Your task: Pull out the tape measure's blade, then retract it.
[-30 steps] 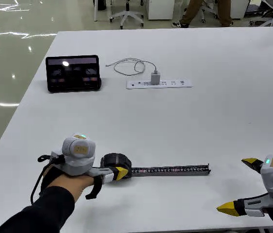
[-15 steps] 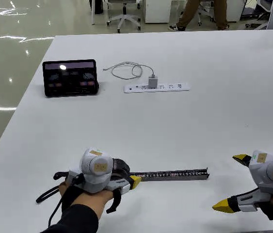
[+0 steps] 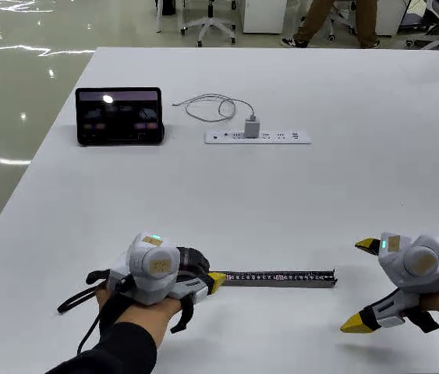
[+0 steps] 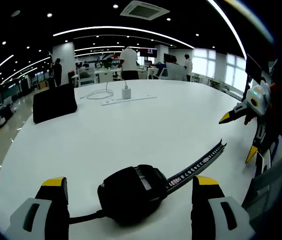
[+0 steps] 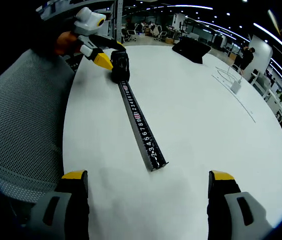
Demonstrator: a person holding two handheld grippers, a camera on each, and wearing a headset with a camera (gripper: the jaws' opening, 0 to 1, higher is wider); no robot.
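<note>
**Tape measure lies extended on a wide white desk**

The desk is a broad, matte white slab with a rounded corner, set on a glossy pale floor that mirrors the ceiling lights. Office chairs on castors stand beyond its far edge. Near that side a dark, glassy tablet stands propped, beside a flat white power strip carrying a boxy charger and a looped white cable.

Near the front edge sits the tape measure, a rounded black, rubbery case. Its thin, stiff blade, dark with printed numerals, lies flat on the desk.

The left gripper, grey with yellow tips, straddles the case, jaws spread wide with gaps either side. The right gripper hovers off the blade's hooked end, jaws wide and holding nothing.
</note>
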